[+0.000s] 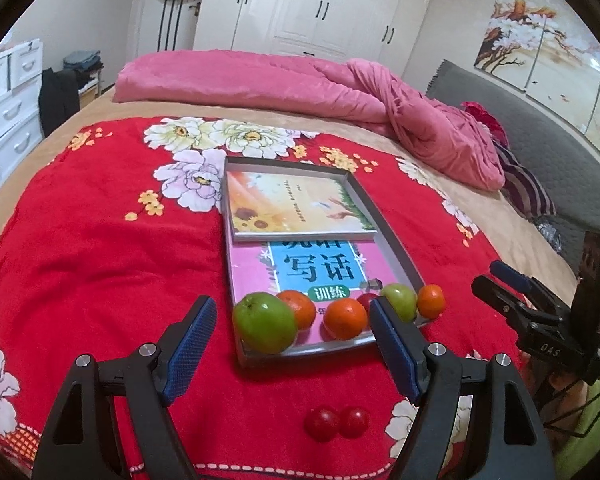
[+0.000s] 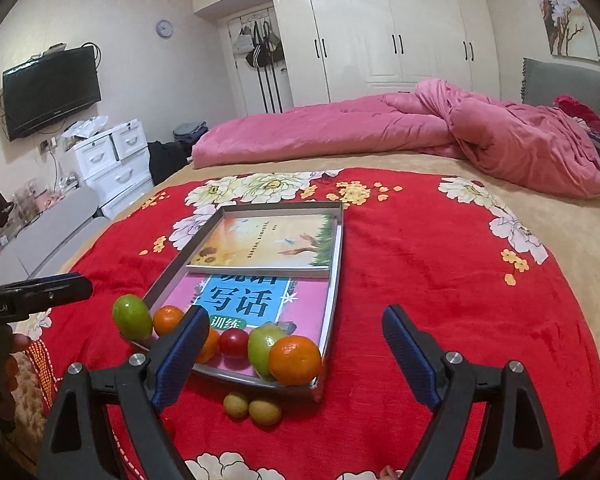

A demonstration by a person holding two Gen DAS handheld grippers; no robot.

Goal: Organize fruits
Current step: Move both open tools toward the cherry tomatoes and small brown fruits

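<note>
A metal tray (image 1: 397, 236) (image 2: 284, 205) lies on the red flowered blanket. Along its near end sit a green apple (image 1: 264, 328) (image 2: 132, 316), oranges (image 1: 346, 318) (image 2: 295, 360), a red tomato (image 2: 234, 343) and a second green apple (image 1: 400, 302) (image 2: 262, 344). Two red cherry tomatoes (image 1: 336, 423) rest on the blanket in front of the tray, and two small yellow-green fruits (image 2: 252, 408) lie by its near corner. My left gripper (image 1: 291, 305) hovers open before the tray, holding nothing. My right gripper (image 2: 295, 314) (image 1: 496, 280) is open and empty too.
Two books (image 1: 300, 208) (image 2: 268, 244) fill the rest of the tray. A pink quilt (image 1: 340, 84) is heaped at the back of the bed, with a grey headboard (image 1: 520, 120) to the right. White drawers (image 2: 112, 160) stand off the bed's left side.
</note>
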